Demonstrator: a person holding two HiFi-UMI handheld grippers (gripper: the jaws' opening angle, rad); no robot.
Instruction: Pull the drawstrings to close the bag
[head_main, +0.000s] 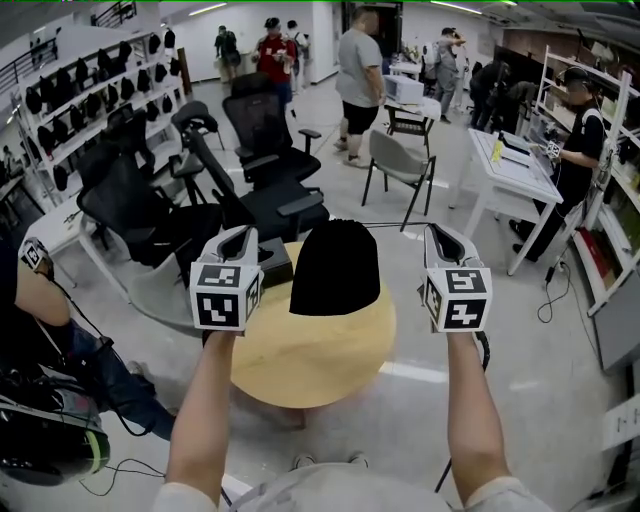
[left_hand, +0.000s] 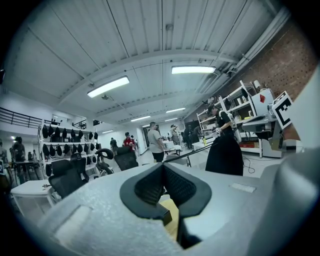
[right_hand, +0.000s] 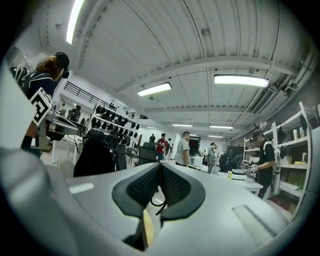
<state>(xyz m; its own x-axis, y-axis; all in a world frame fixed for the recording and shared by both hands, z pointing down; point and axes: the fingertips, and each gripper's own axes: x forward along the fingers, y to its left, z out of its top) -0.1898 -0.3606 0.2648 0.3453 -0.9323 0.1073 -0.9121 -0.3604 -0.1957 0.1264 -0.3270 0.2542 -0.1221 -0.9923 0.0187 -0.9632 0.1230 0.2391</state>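
Drawstring loop (right_hand: 156, 202): right gripper view only

Left gripper (head_main: 237, 235): held level, pointing ahead, jaws pressed together on the taut left drawstring (left_hand: 200, 150).
Right gripper (head_main: 441, 233): level, jaws closed on the right drawstring (right_hand: 156, 201).
Left forearm (head_main: 205, 420): stretched forward.
Right forearm (head_main: 470, 420): stretched forward, parallel to the left and well apart from it.

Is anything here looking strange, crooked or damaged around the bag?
Nothing looks damaged or spilled. The black bag is upright between the left gripper and right gripper, over the round table, its drawstring taut.
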